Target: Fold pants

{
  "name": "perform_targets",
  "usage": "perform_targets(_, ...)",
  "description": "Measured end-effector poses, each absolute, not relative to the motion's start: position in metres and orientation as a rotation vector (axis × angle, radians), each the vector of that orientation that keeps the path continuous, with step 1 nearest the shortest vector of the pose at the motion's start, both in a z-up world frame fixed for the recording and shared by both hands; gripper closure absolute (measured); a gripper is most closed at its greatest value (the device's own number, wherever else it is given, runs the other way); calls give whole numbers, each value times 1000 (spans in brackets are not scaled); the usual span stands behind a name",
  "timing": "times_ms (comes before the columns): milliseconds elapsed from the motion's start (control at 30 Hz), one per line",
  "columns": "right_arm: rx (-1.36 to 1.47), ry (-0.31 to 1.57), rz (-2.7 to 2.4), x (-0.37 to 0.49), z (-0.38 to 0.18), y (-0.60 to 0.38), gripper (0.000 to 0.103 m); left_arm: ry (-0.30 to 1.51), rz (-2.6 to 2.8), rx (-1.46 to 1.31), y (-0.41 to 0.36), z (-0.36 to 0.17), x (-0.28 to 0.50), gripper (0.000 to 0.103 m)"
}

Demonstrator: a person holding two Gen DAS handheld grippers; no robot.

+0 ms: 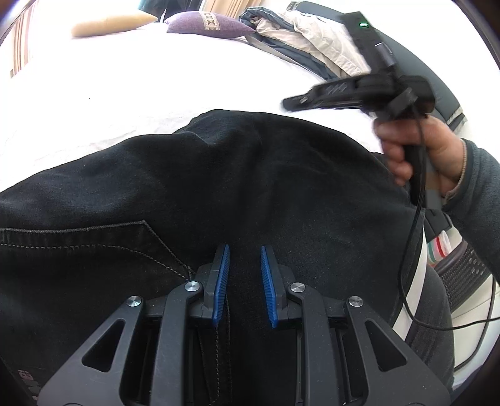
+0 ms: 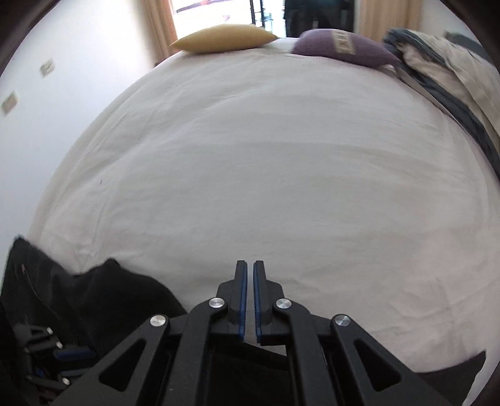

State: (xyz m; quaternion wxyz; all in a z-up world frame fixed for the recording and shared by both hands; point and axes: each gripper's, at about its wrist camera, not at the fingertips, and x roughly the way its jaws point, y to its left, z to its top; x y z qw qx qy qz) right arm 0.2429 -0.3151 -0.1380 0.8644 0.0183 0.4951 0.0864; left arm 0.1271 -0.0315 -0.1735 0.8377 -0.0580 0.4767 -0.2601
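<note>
The black pants lie on the white bed, at its near edge. The left gripper pinches a ridge of pants fabric between its narrowly spaced fingers. The right gripper hovers above bare sheet, fingers pressed together and empty; the pants lie to its left. Judgement: hold the left pinch firm, and regrasp an outer edge with the right before drawing the fold flat.

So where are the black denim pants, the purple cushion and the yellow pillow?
Black denim pants point(image 1: 193, 181): left wrist view, on the flat dark cloth above the pocket seam.
Purple cushion point(image 1: 212, 23): left wrist view, on its patterned front.
Yellow pillow point(image 2: 223, 38): right wrist view, on its middle.
</note>
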Motion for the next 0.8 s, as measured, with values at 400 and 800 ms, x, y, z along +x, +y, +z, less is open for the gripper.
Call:
perform_targets(400, 193, 1084, 393, 186, -178, -335, 103, 1008, -532, -68, -38, -173, 124, 83)
perform_targets(800, 447, 993, 157, 63, -126, -426, 65, 1016, -503, 24, -78, -152, 111, 83)
